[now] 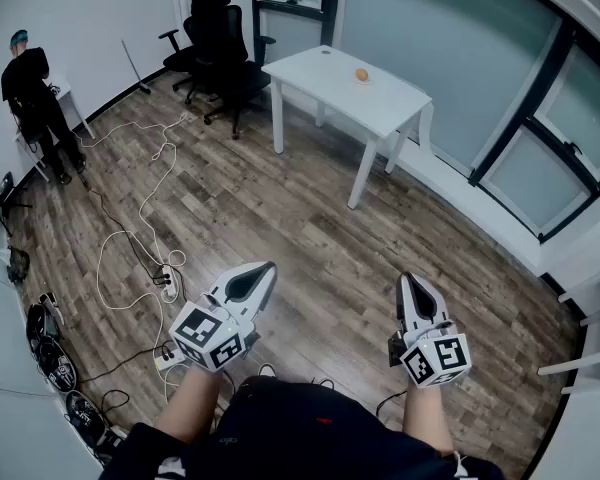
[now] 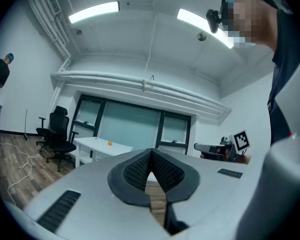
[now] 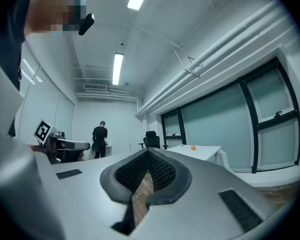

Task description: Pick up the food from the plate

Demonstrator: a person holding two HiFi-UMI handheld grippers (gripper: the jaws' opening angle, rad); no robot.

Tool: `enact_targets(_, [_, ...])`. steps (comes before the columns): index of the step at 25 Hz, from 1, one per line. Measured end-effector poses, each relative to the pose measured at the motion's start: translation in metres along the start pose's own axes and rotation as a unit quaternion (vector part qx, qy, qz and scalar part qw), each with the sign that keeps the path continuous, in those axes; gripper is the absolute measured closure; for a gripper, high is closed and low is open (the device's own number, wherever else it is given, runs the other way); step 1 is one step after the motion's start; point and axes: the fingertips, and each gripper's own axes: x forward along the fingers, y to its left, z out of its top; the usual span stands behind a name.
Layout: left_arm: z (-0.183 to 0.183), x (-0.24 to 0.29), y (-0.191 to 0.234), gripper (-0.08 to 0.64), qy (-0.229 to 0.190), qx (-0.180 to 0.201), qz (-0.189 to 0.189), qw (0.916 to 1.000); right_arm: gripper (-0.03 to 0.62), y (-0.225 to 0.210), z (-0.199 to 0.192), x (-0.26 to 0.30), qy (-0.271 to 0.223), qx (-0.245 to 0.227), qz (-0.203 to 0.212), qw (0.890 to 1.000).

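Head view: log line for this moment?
left gripper: shut, empty | right gripper: shut, empty | food: on table across the room, untouched

The orange food [image 1: 361, 74] on the far table [image 1: 315, 68] is too small to identify.

Headcam steeply downward; all views (distantly) share table [image 1: 345, 88].

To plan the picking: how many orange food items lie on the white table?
1. The orange food item lies near the middle of the white table; smaller pieces may go unseen.
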Motion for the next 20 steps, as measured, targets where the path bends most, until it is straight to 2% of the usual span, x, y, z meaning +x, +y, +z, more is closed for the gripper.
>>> enact_targets(6, [0.011,-0.008,0.015,0.537,-0.004,0.029,-0.012,0.9995,0.571,0.019,-0.001,0.019,0.002,-0.007,-0.001,1.0])
enact_targets(14, [0.016,-0.021,0.04,0.537,-0.019,0.045,-0.025,0.9985,0.569,0.044,-0.001,0.042,-0.005,-0.016,0.0,1.0])
enact_targets(17, [0.019,-0.028,0.052,0.537,-0.027,0.06,-0.03,0.9974,0.569,0.058,-0.008,0.054,0.007,-0.02,0.003,1.0])
enact_targets(20, [0.011,-0.037,0.072,0.537,-0.022,0.056,-0.031,0.9977,0.569,0.075,-0.024,0.067,0.022,-0.028,0.005,0.999])
